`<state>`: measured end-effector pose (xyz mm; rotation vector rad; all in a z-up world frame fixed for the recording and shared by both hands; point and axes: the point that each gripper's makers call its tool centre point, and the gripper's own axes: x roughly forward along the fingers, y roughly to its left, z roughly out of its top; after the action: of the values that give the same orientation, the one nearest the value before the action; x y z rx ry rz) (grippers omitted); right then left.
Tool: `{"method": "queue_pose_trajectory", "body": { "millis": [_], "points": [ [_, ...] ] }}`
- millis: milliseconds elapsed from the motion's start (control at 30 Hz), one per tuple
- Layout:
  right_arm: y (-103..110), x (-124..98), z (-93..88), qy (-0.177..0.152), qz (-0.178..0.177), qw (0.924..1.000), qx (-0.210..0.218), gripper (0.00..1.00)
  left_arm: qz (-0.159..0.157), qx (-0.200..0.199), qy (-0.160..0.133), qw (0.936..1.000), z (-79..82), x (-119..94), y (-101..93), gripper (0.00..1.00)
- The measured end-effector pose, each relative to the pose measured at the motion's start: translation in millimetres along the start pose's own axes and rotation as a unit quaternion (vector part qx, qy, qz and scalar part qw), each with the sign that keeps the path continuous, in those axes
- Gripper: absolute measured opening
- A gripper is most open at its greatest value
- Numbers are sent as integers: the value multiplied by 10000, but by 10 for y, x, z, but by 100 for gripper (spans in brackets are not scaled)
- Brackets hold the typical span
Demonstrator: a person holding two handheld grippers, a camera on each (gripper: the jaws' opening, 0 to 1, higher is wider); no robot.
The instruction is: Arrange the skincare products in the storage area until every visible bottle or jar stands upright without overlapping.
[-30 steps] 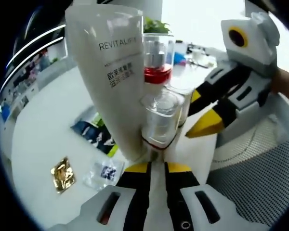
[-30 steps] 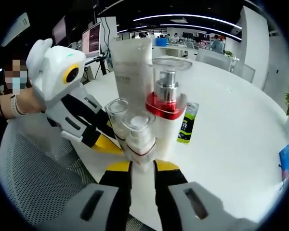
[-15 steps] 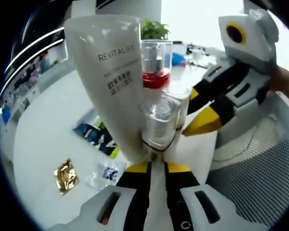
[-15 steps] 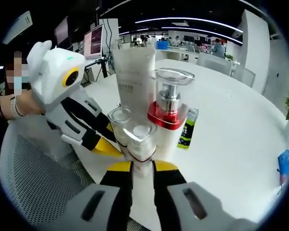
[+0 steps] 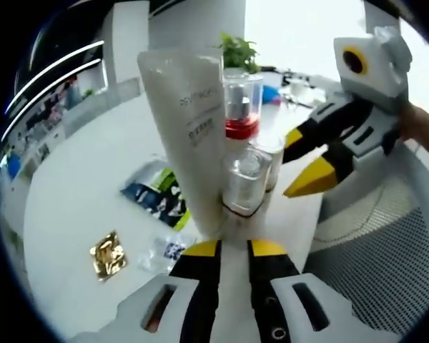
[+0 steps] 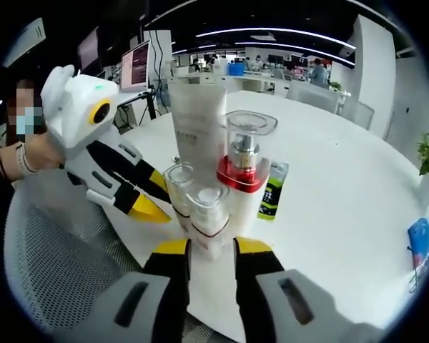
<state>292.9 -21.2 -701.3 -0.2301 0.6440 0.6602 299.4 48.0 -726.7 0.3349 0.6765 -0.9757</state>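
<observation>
Our right gripper [image 6: 211, 246] has its jaws close either side of the small bottle [image 6: 209, 214] at lower centre of the right gripper view; we judge it gripped. Our left gripper [image 5: 232, 245] sits narrow at the foot of the cluster, beside another small bottle [image 5: 247, 179]; whether it pinches anything we cannot tell. Behind, all upright and tightly packed: the tube [image 6: 196, 121] upper centre, the pump bottle [image 6: 243, 168] just right of it. Sachets [image 5: 157, 196] lie flat on the table [image 6: 343, 186] at left of the left gripper view. The risk: any sideways tug could topple the tall tube onto its neighbours
</observation>
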Motion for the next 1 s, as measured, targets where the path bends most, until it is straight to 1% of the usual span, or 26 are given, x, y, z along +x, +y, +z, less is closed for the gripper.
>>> {"method": "queue_pose_trajectory", "body": {
  "millis": [167,333,400,533,600,833,1000],
  "points": [
    [20,-49,58,-104,-36,9999,112,31,82,38,0,10000,-20,-107,27,17],
    [50,-101,106,-191,-70,9996,202,38,260,-73,-117,9996,7,-275,112,22],
    [75,-133,124,-212,-55,9995,230,40,344,-33,-182,9992,24,-349,140,23],
    [101,-198,175,-304,-64,9992,269,45,443,-84,-292,9986,48,-483,171,30],
    [105,-230,198,-366,-97,9989,270,48,519,-151,-371,9978,62,-556,196,32],
    [175,-323,257,-466,-87,9986,224,60,592,-405,-580,9957,35,-771,237,47],
    [237,-364,318,-540,-24,9985,132,67,690,-518,-629,9943,-33,-897,278,58]
  ]
}}
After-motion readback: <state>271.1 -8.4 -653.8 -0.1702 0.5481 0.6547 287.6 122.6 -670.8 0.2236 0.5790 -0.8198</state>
